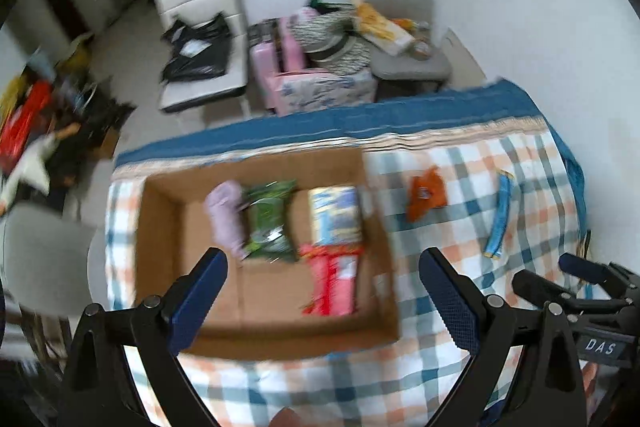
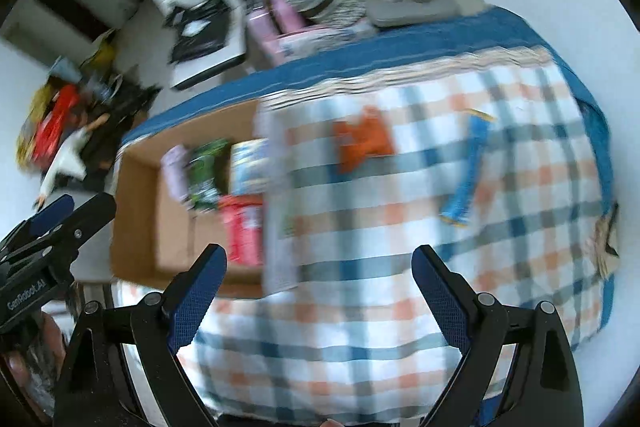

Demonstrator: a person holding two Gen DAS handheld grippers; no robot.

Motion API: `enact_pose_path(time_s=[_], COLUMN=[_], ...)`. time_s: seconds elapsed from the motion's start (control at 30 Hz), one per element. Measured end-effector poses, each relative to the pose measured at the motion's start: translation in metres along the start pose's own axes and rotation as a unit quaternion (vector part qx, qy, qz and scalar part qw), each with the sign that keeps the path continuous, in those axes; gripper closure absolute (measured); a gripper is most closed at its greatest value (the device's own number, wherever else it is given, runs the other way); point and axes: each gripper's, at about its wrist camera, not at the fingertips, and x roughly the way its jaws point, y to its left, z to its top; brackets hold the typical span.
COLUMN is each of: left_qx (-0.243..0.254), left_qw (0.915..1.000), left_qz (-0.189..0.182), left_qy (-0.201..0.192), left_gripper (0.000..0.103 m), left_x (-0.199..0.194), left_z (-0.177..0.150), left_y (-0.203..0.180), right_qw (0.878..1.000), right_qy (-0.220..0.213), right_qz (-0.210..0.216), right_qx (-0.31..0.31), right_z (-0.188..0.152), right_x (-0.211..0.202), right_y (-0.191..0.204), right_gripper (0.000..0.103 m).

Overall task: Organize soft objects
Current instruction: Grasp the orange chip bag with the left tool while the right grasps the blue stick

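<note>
Presently: box (image 1: 160,251) holds lilac, green, blue, red soft packs; orange cloth (image 1: 426,197) right of box, blurred. Both hand-held grippers (image 1: 320,283) (image 2: 318,279) gape, empty.

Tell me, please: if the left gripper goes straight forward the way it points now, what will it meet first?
Most likely the cardboard box. The left gripper is open, with its fingers framing the box interior, around the green packet and red packet. Depth is unclear, so it may reach a packet or the bare box floor first.

Four packets lie in the box (image 1: 160,227); right of it, apparently apart, cloth (image 1: 426,197) then strip (image 1: 498,215).
</note>
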Motion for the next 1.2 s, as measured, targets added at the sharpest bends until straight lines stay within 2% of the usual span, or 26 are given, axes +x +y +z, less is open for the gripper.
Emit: enact_pose_path(time_s=[0.23,0.33,0.57,0.73,0.87,1.0,1.07,1.13,1.2], left_qx=[0.091,0.117,0.141,0.144,0.157,0.152,0.155,0.152,0.153], left_qw=[0.9946,0.9901,0.9778,0.9676,0.959,0.955,0.9533,0.9524,0.953], left_qz=[0.007,0.012,0.011,-0.002,0.01,0.011,0.008,0.0,0.002], left_qy=[0.049,0.077,0.154,0.207,0.236,0.255,0.259,0.264,0.262], left_gripper=[0.005,0.005,0.005,0.005,0.005,0.005,0.01,0.028,0.029], left_x=[0.075,0.112,0.201,0.253,0.286,0.311,0.318,0.32,0.322], left_z=[0.046,0.058,0.073,0.071,0.071,0.07,0.069,0.068,0.066], left_y=[-0.093,-0.12,-0.156,-0.17,-0.178,-0.18,-0.183,-0.184,-0.186], right_qw=[0.996,0.993,0.986,0.979,0.976,0.973,0.971,0.97,0.969], right_qy=[0.012,0.028,0.068,0.101,0.122,0.134,0.14,0.144,0.148], right_qz=[-0.041,-0.05,-0.05,-0.031,-0.028,-0.034,-0.034,-0.034,-0.035], right_qx=[0.074,0.1,0.142,0.171,0.181,0.185,0.188,0.192,0.195], right_z=[0.023,0.031,0.05,0.057,0.061,0.064,0.064,0.064,0.064], right_x=[0.026,0.049,0.116,0.165,0.199,0.22,0.23,0.236,0.243], right_y=[-0.1,-0.137,-0.186,-0.204,-0.209,-0.212,-0.213,-0.213,-0.214], right_gripper=[0.007,0.007,0.007,0.007,0.008,0.009,0.012,0.019,0.026])
